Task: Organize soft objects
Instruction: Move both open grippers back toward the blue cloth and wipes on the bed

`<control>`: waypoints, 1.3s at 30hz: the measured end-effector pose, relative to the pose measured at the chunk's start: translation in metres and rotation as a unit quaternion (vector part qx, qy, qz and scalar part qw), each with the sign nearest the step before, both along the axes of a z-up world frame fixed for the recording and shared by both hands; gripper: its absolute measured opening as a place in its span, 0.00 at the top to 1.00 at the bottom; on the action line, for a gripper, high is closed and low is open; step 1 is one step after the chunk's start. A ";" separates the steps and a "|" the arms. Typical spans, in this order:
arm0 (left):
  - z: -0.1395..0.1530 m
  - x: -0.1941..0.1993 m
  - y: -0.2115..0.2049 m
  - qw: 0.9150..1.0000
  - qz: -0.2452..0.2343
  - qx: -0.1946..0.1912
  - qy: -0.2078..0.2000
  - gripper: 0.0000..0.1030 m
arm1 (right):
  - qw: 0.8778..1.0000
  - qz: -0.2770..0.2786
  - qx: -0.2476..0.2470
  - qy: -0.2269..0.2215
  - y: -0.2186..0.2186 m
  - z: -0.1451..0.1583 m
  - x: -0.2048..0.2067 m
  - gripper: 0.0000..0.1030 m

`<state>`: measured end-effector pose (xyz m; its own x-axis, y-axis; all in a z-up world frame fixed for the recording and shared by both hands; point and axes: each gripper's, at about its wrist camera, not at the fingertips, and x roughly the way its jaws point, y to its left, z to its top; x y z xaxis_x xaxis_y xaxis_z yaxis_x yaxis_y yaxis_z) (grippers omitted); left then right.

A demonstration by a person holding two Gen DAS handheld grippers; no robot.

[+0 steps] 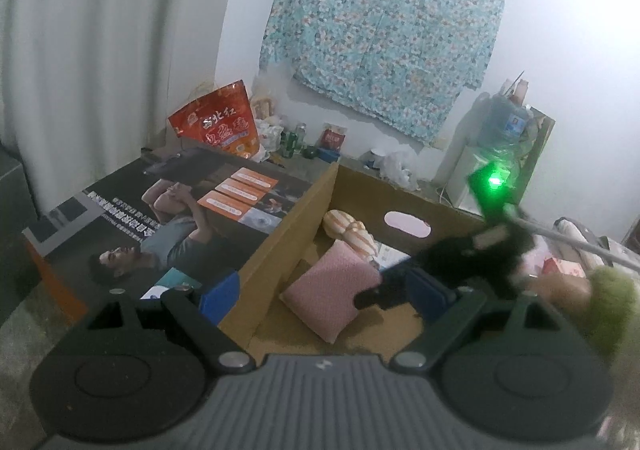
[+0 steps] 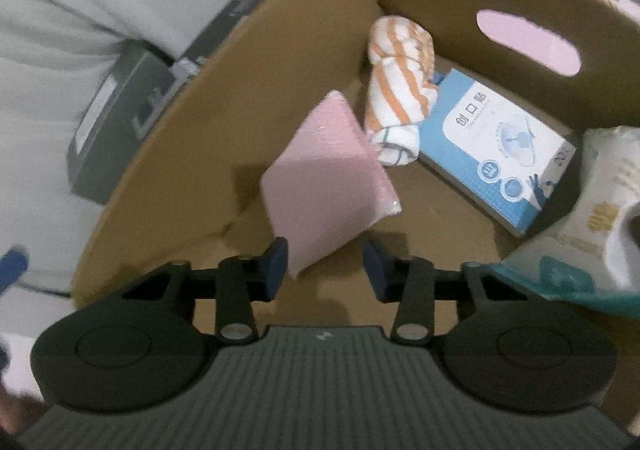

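Observation:
A pink sponge (image 2: 324, 177) lies tilted inside the open cardboard box (image 2: 240, 89), leaning on a rolled orange-striped white towel (image 2: 400, 89). My right gripper (image 2: 326, 270) hangs over the box floor, pointing steeply down. Its jaws stand apart, with the sponge's lower corner beside the left finger (image 2: 276, 266) and nothing pressed between the pads. In the left wrist view the same sponge (image 1: 334, 292) and towel (image 1: 352, 230) show, and the right gripper (image 1: 380, 292) reaches into the box from the right. My left gripper (image 1: 324, 298) is wide open and holds nothing, straddling the box's left wall (image 1: 280, 234).
A blue and white carton (image 2: 496, 145) lies flat in the box beside a white and teal packet (image 2: 600, 209). Left of the box is a large printed carton (image 1: 180, 217). A red bag (image 1: 220, 121), bottles and a water jug (image 1: 504, 121) stand along the wall. Something green and fuzzy (image 1: 608, 310) sits at the right edge.

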<state>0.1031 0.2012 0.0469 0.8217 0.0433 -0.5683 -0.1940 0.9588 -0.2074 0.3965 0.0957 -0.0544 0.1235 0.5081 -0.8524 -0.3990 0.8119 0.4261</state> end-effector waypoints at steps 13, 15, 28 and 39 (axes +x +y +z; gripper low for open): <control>0.001 -0.018 -0.024 1.000 -0.029 0.002 0.005 0.12 | 0.994 -0.068 0.083 -0.001 -0.053 0.021 -0.026 0.65; 0.004 -0.022 -0.032 0.999 -0.046 0.000 -0.002 0.12 | 0.988 -0.086 0.126 -0.008 -0.085 0.039 -0.049 0.61; 0.007 -0.026 -0.130 0.978 -0.207 0.003 -0.006 0.11 | 0.915 -0.300 0.224 -0.152 -0.339 0.085 -0.290 0.39; 0.007 0.034 -0.235 0.939 -0.335 -0.022 0.072 0.11 | 0.847 -0.463 0.157 -0.208 -0.435 0.054 -0.392 0.27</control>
<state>0.1374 -0.0336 0.0537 0.5708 -0.4821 -0.6646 0.4203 0.8669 -0.2679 0.0047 -0.3389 -0.0005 0.8498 0.2220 -0.4781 0.1787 0.7320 0.6575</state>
